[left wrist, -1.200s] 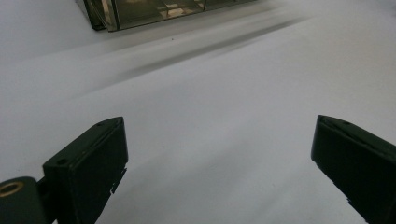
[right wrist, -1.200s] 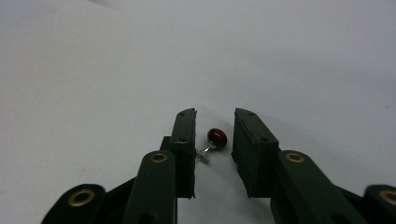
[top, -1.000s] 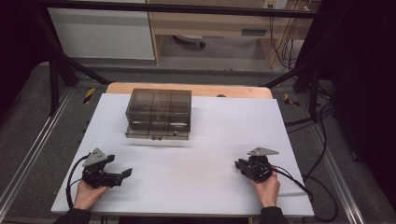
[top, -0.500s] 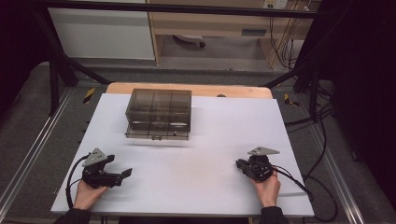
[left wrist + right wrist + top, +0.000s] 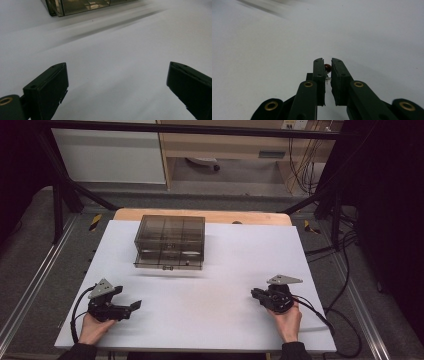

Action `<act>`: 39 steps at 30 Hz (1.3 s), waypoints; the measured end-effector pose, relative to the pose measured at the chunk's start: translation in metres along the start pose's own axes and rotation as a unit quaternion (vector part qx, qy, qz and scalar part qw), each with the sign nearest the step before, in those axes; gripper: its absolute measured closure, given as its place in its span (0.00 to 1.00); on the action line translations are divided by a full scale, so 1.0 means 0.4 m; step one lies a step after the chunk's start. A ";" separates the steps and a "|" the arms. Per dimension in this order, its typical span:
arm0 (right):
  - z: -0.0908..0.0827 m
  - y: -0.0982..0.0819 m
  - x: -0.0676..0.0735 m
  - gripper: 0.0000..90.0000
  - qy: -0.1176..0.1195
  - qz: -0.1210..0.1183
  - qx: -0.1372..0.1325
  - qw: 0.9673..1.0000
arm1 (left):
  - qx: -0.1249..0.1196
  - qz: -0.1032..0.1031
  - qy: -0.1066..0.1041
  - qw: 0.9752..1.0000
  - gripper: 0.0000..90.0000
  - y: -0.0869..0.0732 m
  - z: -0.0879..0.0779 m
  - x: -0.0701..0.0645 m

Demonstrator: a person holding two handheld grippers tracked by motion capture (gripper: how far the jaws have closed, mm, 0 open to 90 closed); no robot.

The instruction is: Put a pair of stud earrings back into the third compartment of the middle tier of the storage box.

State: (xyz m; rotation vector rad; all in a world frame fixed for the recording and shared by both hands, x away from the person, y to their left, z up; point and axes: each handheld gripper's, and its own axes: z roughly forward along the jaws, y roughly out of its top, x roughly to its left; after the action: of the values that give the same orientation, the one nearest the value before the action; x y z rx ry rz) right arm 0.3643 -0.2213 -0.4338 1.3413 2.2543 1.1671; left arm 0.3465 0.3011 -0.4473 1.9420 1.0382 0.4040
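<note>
The tabletop is smooth, matt white, with a bare wooden edge at its far side. The drawer box looks like smoky, glossy see-through plastic. The right tongs are matt black with brass-coloured rivets, pinching a small glossy reddish-brown bead.

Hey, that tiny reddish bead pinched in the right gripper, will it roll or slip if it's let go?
Probably. The bead looks round and glossy, so it would likely roll on the smooth white table. It is tiny against the right gripper, caught at the pad tips, so it may slip out.
</note>
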 end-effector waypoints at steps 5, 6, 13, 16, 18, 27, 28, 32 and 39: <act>-0.006 0.018 0.010 0.92 0.010 -0.004 -0.004 1.000 | 0.001 0.000 0.000 1.000 0.04 0.000 0.000 0.000; -0.006 0.022 0.014 0.92 0.011 -0.005 -0.005 1.000 | 0.000 0.000 0.001 1.000 0.04 0.000 0.000 0.000; -0.002 0.062 0.043 0.92 0.026 -0.020 -0.010 0.999 | 0.001 0.001 0.000 1.000 0.04 -0.001 0.000 0.000; 0.005 0.084 0.060 0.92 0.032 -0.028 -0.013 0.999 | 0.002 0.001 0.001 1.000 0.04 -0.001 0.001 0.000; 0.010 0.097 0.071 0.92 0.037 -0.032 -0.015 0.999 | 0.002 0.001 0.000 1.000 0.04 -0.001 0.001 0.000; 0.043 0.158 0.121 0.92 0.052 -0.050 -0.019 0.997 | 0.001 0.002 0.000 1.000 0.04 -0.001 0.000 0.000; 0.047 0.165 0.126 0.92 0.054 -0.053 -0.021 0.997 | 0.001 0.002 -0.001 1.000 0.04 -0.001 0.000 0.000; 0.063 0.190 0.144 0.92 0.058 -0.059 -0.023 0.996 | 0.001 0.001 -0.001 1.000 0.04 -0.001 0.000 0.000; 0.099 0.230 0.171 0.92 0.065 -0.067 -0.023 0.995 | 0.000 0.002 -0.001 1.000 0.04 0.000 -0.001 0.000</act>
State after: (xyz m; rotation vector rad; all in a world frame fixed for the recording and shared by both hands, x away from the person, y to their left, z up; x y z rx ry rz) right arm 0.4069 -0.1221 -0.3789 1.1083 2.3503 1.2850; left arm 0.3463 0.3014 -0.4473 1.9445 1.0342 0.4047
